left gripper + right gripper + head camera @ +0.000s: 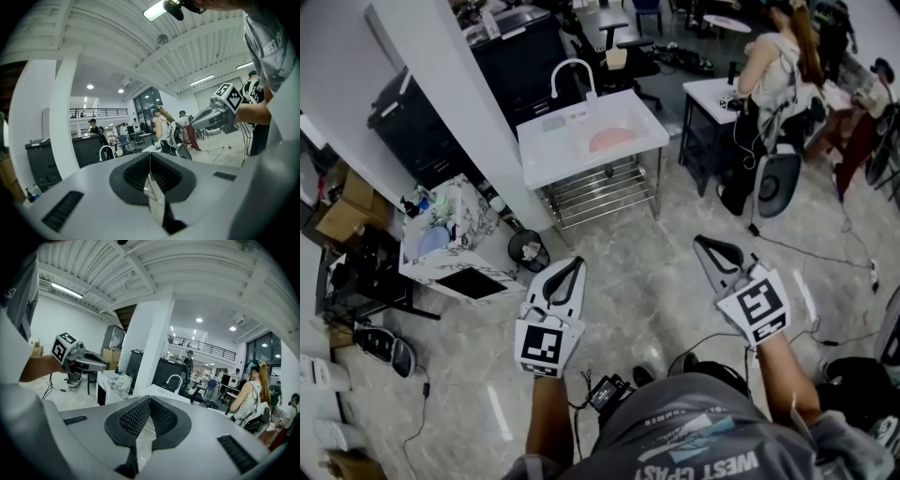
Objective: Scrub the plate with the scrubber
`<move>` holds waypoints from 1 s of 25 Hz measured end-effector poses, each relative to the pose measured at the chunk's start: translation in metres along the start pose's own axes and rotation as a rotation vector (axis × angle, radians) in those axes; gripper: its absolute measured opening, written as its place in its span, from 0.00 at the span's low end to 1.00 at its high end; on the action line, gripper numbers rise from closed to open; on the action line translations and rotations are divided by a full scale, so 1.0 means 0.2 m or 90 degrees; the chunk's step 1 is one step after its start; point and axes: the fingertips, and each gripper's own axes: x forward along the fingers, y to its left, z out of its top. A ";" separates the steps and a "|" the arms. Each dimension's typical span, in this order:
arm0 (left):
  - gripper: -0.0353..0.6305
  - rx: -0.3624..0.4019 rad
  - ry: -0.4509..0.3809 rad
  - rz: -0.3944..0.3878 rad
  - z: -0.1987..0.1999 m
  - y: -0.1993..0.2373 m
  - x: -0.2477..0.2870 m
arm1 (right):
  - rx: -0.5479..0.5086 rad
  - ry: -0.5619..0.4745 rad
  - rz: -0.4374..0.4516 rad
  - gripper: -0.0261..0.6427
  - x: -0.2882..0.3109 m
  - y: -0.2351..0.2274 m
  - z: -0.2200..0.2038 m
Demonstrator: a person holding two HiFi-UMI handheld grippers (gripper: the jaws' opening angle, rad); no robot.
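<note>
A pink plate [610, 140] lies in the basin of a white sink table [546, 155] with a curved tap [572, 70], some way ahead of me across the floor. A small greenish pad [554, 123] lies on the counter beside the basin; whether it is the scrubber I cannot tell. My left gripper [575, 263] and right gripper [705, 243] are held up in front of the person, far short of the sink, both shut and empty. The left gripper view shows its jaws [150, 154] meeting, and the right gripper view shows the same [150, 399]. Each view catches the other gripper.
A white pillar [441, 84] rises left of the sink. Below it stand a cluttered low table [450, 234] and a round black bin [528, 249]. A person [773, 66] sits at a desk at the back right. Cables trail over the floor [825, 253].
</note>
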 end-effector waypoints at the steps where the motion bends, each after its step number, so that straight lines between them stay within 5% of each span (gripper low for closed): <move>1: 0.07 -0.002 -0.001 0.000 -0.01 0.01 0.00 | 0.000 0.000 -0.003 0.08 0.01 0.01 0.00; 14: 0.07 0.030 -0.004 -0.008 0.02 0.12 0.13 | -0.025 -0.010 0.002 0.08 0.15 -0.03 0.08; 25: 0.07 0.017 0.049 0.030 -0.04 0.23 0.38 | -0.008 -0.022 0.025 0.08 0.40 -0.36 -0.05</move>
